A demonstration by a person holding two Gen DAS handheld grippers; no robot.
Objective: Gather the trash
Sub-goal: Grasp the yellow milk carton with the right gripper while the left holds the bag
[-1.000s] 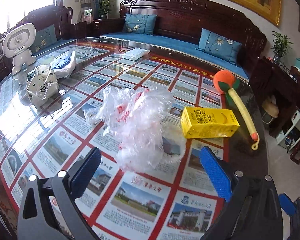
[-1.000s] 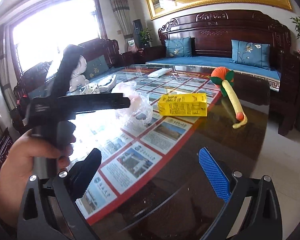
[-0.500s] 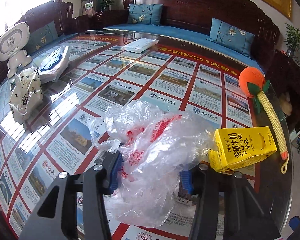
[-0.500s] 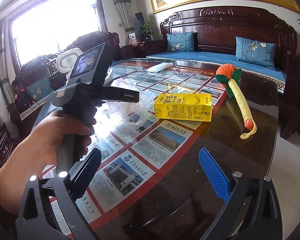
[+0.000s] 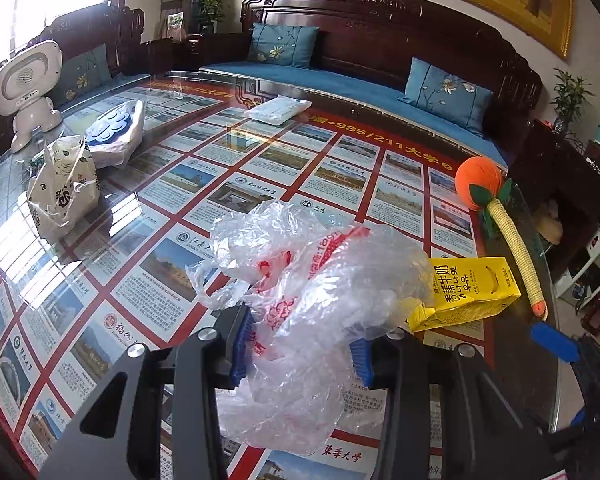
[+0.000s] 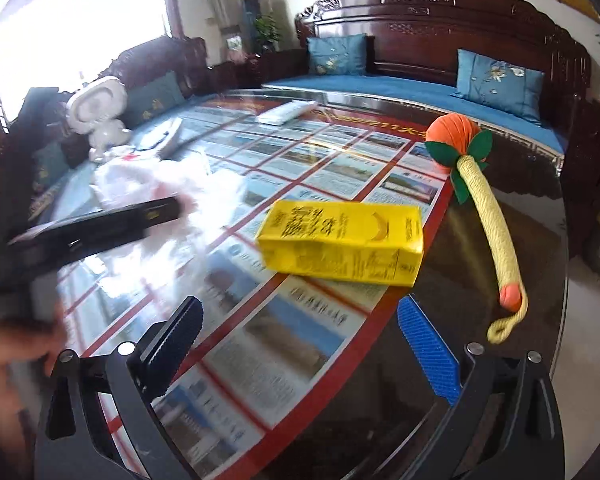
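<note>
Left gripper (image 5: 300, 344): jaws have just been closing, now clenched on the crumpled plastic bag (image 5: 312, 280) near the desk's (image 5: 228, 152) right edge. Lift straight, avoid snagging the yellow carton (image 6: 340, 240) beside it. Right gripper (image 6: 300, 344): jaws released, 1 carton ahead.

bag (image 5: 320, 280): crinkled clear plastic | table (image 5: 148, 184): glossy glass | carton (image 6: 340, 240): yellow card

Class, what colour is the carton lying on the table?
Yellow with dark print; the carton shows best in the right wrist view.
</note>
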